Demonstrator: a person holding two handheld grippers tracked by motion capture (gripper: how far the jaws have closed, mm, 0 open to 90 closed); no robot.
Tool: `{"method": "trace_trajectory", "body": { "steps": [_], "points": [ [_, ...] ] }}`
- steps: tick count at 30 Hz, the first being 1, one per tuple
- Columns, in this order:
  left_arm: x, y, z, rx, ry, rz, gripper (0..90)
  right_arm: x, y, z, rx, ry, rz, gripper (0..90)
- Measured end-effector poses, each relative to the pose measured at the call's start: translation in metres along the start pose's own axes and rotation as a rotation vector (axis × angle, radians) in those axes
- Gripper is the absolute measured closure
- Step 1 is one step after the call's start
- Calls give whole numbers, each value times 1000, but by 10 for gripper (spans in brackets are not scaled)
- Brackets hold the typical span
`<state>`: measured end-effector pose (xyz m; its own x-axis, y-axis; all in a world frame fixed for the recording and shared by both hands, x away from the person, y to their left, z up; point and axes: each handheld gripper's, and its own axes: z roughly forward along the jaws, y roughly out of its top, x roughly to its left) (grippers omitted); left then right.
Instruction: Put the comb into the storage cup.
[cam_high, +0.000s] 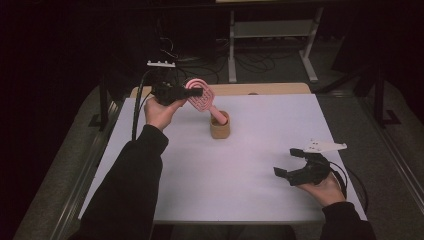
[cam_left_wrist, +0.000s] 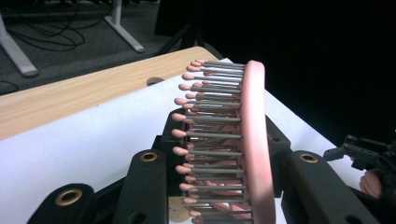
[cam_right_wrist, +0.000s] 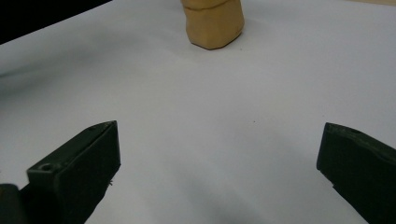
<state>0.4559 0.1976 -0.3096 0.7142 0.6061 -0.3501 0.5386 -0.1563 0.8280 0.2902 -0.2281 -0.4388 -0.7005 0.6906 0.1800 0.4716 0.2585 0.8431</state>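
A pink hairbrush (cam_high: 201, 96) is held by its head in my left gripper (cam_high: 196, 92), which is shut on it above the back middle of the table. Its handle slants down into a small tan wooden cup (cam_high: 220, 126). In the left gripper view the brush head (cam_left_wrist: 252, 140) stands edge-on between the two black jaws, its grey bristles with pink tips pointing left. My right gripper (cam_high: 290, 161) hovers low over the table's right front, open, nothing between its jaws. The right gripper view has the tan cup (cam_right_wrist: 214, 23) ahead at the top.
A white sheet (cam_high: 240, 165) covers the table, with a wooden strip (cam_high: 260, 89) bare along the back edge. Beyond the table lie cables and a grey metal frame (cam_high: 272, 35) on dark floor. A black cable (cam_high: 136, 107) trails from my left gripper.
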Motion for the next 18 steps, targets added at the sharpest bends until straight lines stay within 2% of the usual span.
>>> {"method": "trace_trajectory", "body": {
  "steps": [18],
  "points": [
    [0,-2,15,18,13,-1,627,-1,0,-4,-19,-4,2,0]
  ]
}}
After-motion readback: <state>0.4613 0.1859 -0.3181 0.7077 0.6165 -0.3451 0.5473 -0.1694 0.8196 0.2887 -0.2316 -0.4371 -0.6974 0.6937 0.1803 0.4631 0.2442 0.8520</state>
